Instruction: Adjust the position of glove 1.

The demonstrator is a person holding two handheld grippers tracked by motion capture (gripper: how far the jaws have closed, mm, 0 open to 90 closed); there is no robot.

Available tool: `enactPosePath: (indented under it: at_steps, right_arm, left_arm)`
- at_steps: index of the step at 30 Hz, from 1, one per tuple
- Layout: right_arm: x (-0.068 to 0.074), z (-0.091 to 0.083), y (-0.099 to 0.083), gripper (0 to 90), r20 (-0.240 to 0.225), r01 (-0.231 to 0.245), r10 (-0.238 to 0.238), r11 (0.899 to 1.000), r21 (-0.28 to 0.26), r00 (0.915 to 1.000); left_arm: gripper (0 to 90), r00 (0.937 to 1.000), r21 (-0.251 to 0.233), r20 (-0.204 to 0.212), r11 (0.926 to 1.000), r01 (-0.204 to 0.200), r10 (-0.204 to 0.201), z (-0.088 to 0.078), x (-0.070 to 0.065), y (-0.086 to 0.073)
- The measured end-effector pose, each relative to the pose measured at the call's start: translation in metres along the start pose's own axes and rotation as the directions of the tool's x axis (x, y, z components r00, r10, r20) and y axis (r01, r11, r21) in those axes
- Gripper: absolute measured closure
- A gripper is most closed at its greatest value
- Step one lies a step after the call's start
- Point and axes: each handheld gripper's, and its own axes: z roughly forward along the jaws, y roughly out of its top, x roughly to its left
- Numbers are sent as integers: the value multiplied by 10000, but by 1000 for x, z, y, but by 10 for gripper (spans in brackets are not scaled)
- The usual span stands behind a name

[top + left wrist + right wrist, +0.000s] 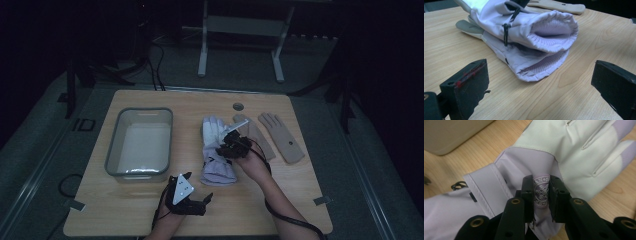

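A pair of pale lilac and white ski gloves (216, 150) lies stacked at the middle of a light wooden table (300, 200), fingers pointing far, cuffs toward the near edge. The cuffs gape open, showing ribbed lilac lining, and a black cord with a toggle hangs along the side. The right gripper (541, 192) sits on top of the upper glove, jaws pressed onto a small lilac patch printed with a snowflake — pinching the fabric up. The left gripper (536, 82) rests low on the table near the cuffs, jaws spread wide, holding nothing. A grey plastic bin (140, 145) stands to the left; two tan gloves (280, 136) lie to the right.
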Motion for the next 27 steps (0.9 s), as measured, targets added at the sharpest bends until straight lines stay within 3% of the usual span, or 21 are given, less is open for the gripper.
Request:
enactPosePath:
  at_steps: [6,14,19,22,27]
  right_arm:
    - [4,10,-5,744,-58,82,-81,9996,253,10000]
    - [10,0,-21,735,-445,344,-329,9989,318,9985]
    - [4,-8,-26,594,-913,56,-58,10000,-19,9958]
    - [1,-16,-26,491,-883,120,-143,9996,-267,9960]
    - [-5,-29,-28,355,-867,-279,213,9967,-761,9960]
  left_arm:
    - [17,10000,-6,-8,10000,-21,21,0,0,0]
    - [16,10000,-14,7,10000,-21,21,0,0,0]
    - [16,10000,-32,27,10000,-40,40,0,0,0]
    - [16,10000,-91,70,9999,-68,69,0,-1,0]
    - [17,9998,-157,172,9998,-118,120,-1,-1,-1]
